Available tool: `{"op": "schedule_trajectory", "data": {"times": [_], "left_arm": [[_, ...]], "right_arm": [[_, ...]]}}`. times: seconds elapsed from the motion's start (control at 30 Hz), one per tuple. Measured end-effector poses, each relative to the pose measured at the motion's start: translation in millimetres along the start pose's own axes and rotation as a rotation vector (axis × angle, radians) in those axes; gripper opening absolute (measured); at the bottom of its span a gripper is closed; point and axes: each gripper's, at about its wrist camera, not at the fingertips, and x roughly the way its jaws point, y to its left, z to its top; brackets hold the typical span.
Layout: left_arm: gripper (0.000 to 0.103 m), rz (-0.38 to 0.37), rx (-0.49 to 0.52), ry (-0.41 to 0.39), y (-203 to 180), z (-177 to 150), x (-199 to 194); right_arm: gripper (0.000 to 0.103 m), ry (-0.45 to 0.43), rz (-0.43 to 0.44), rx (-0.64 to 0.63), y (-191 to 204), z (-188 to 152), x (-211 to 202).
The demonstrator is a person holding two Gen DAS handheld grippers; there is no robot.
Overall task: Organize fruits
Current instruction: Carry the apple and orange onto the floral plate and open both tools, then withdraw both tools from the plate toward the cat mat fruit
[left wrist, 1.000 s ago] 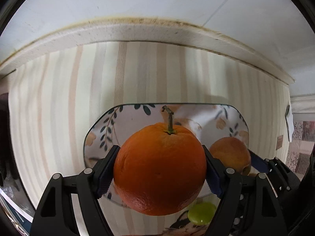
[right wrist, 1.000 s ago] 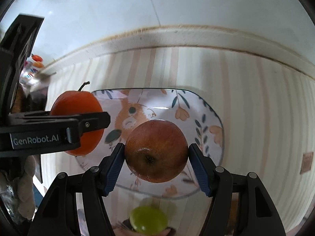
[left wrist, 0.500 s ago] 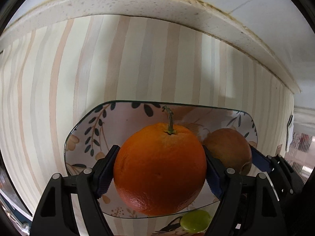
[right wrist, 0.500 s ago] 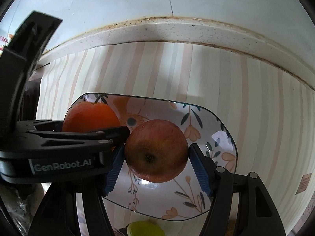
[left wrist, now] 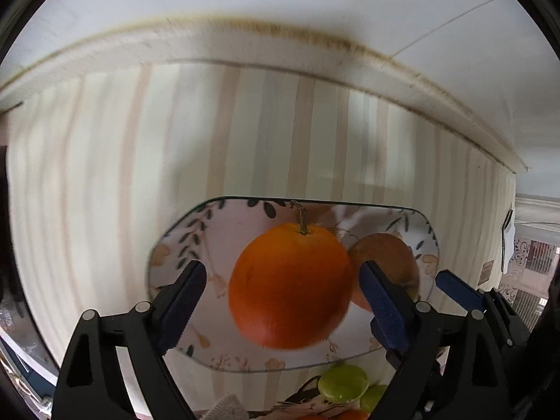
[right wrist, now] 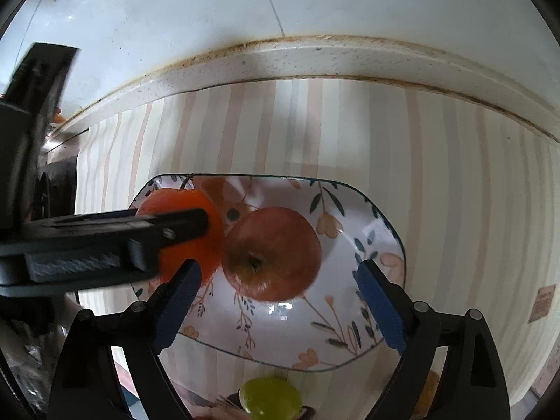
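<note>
Two fruits lie touching in the floral plate point(right wrist: 385, 269): orange point(left wrist: 290, 285) left, stem up toward the wall; apple point(right wrist: 271, 253) right, calyx facing the camera. Left gripper point(left wrist: 283, 301) and right gripper point(right wrist: 276, 301) both stand with jaws apart, clear of the fruit. Advisable: withdraw straight back without nudging either; neither has a marked long axis.

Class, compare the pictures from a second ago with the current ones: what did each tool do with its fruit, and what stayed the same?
Both tools opened. The left tool let go of the orange, and the right tool let go of the apple; both fruits now lie side by side in the floral plate. The plate and the green fruit in front of it stayed put.
</note>
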Motion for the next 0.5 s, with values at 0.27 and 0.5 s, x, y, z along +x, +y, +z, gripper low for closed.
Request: {"op": "schedule_trajectory", "data": {"times": [0.27,0.5], "left_arm": [[0.089,0.086,0.037,-0.083,-0.4,-39.3,-42.0],[0.089,0.101,0.069,-0.114,23.1,-88.4,-62.6]], "right_arm": [[0.093,0.001,-0.047,0.013,9.4,-34.1,-24.7],[0.093,-0.047,-0.050,0.030,13.3,-69.9,-52.6]]}}
